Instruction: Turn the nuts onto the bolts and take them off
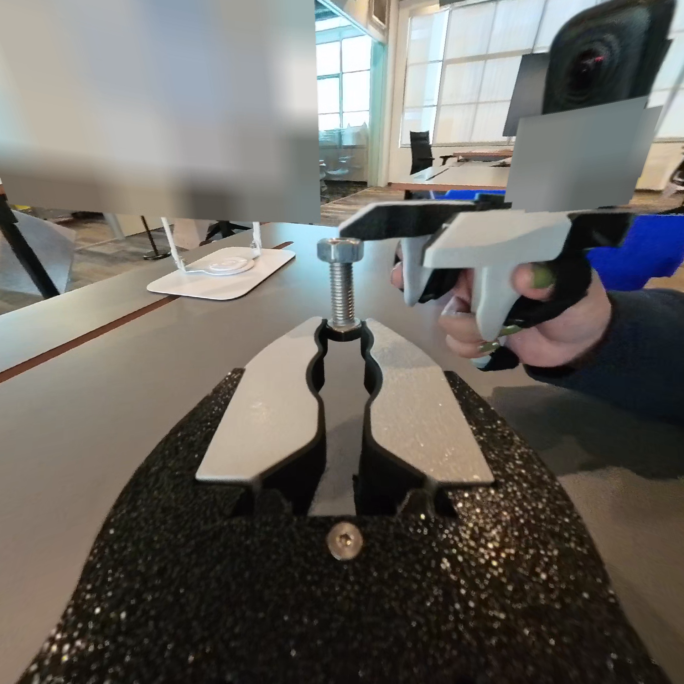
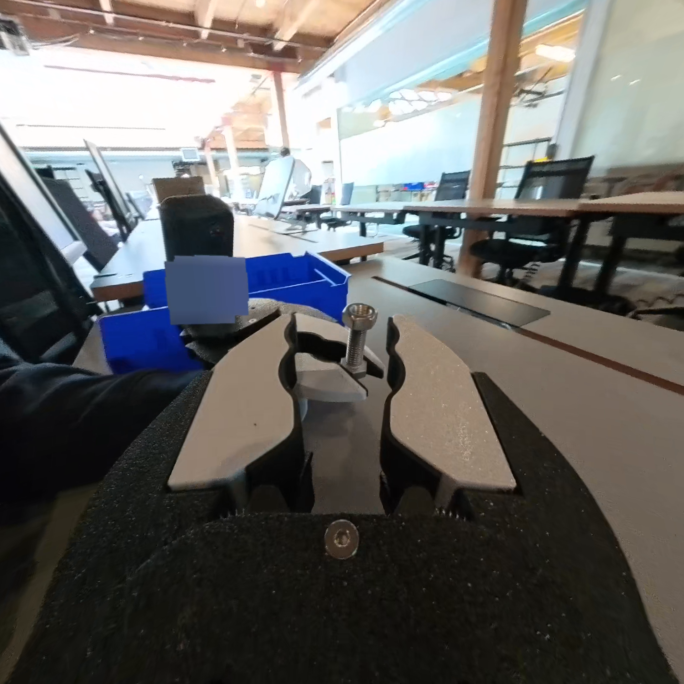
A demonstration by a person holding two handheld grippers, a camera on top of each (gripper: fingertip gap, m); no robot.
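Note:
A steel bolt [image 1: 342, 292] stands upright on the grey table [image 1: 111, 388], head down, with a hex nut [image 1: 339, 250] at the top of its thread. My left gripper [image 1: 342, 329] is shut on the bolt's head at table level. My right gripper [image 1: 385, 242], held by a hand, comes in from the right at nut height, one fingertip just above the nut. In the right wrist view my right gripper [image 2: 342, 320] is open, and the nut [image 2: 359, 314] and bolt [image 2: 355, 346] stand between its fingertips. The left gripper [image 2: 357, 370] clamps the bolt's base there.
A white monitor stand base [image 1: 222, 274] sits on the table behind the bolt to the left. Blue plastic bins [image 2: 303, 281] stand beyond the left gripper. A dark cable flap [image 2: 481, 299] lies in the table further right. Desks and office chairs fill the background. Spacing between my two grippers at the tips: around 5 cm.

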